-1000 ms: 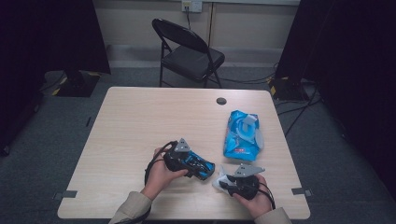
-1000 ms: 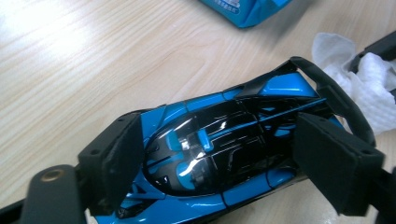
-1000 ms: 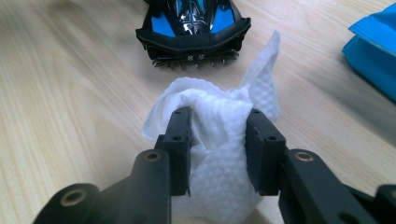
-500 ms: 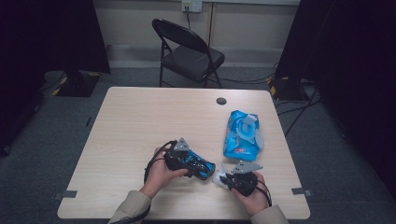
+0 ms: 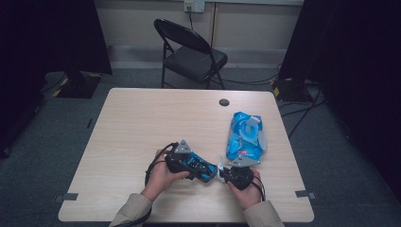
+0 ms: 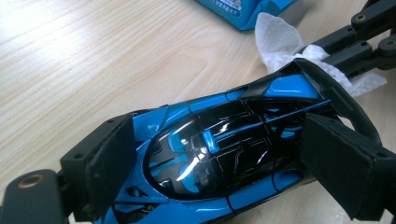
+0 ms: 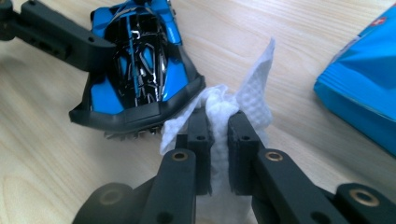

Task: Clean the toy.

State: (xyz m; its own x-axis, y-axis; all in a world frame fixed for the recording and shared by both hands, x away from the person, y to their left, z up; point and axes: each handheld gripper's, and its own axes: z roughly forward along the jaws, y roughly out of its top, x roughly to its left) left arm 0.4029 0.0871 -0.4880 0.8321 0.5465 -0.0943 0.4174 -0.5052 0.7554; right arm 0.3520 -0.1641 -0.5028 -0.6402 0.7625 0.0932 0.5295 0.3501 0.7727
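Here, left gripper (image 6: 210, 158) clamped on toy car (image 6: 219, 154) — right gripper (image 7: 217, 135), jaws just closing, pinching white wipe (image 7: 252, 100)

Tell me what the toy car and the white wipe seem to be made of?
The toy car looks like glossy hard plastic, blue and black, with sharp light reflections on its top. The wipe looks like soft, matte, embossed paper or cloth; it crumples between the pads.

The far and left parts of the bench (image 5: 142, 118) lie open for a hand to pass. On the right, the blue wipes pack (image 5: 245, 135) blocks the way, just beyond the right gripper (image 5: 221, 169). The toy car (image 5: 198, 166) and white wipe (image 7: 224, 109) touch, leaving no room between them.
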